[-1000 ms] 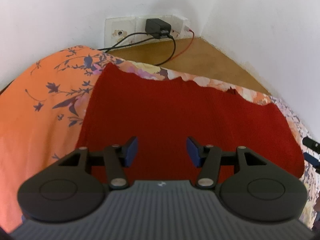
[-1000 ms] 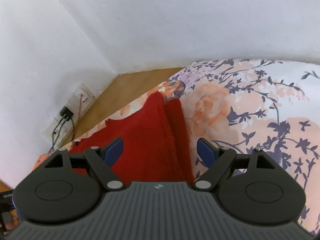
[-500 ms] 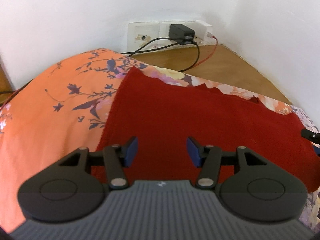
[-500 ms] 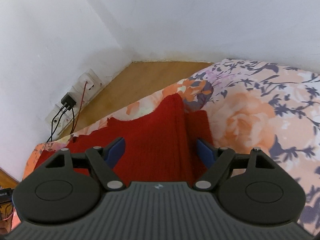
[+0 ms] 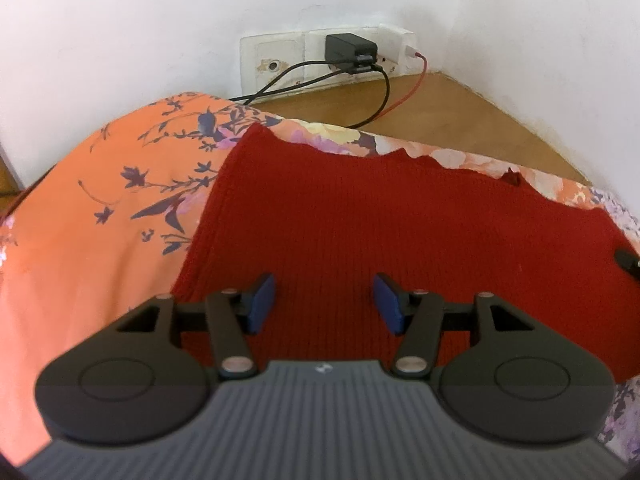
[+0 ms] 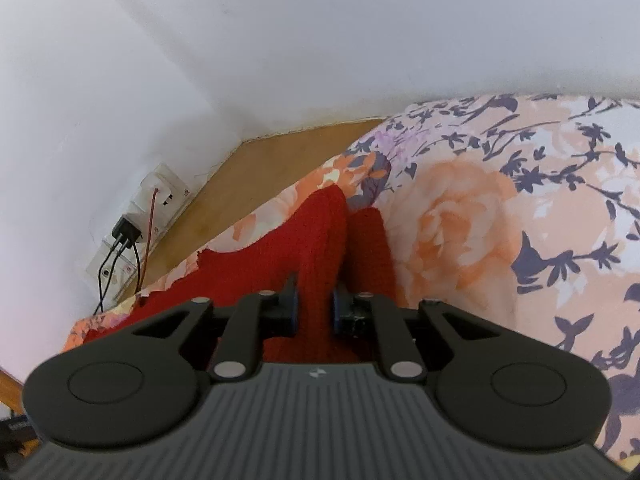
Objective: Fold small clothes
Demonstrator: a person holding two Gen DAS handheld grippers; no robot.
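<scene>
Pinching a raised fold of the red knit garment (image 6: 320,236), the right gripper (image 6: 314,312) is clamped on it.
It lies flat on the floral bedsheet (image 5: 80,240) near the corner; the left gripper (image 5: 324,300) hovers spread apart, seemingly just above.

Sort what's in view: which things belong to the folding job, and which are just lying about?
Job:
- red ribbed knit garment, flat on the floral orange bedsheet
- right hand-held gripper, shut on a garment ridge
- left hand-held gripper, open above it

Lying about:
- black plug-in charger
- red wire
- white wall socket plate
</scene>
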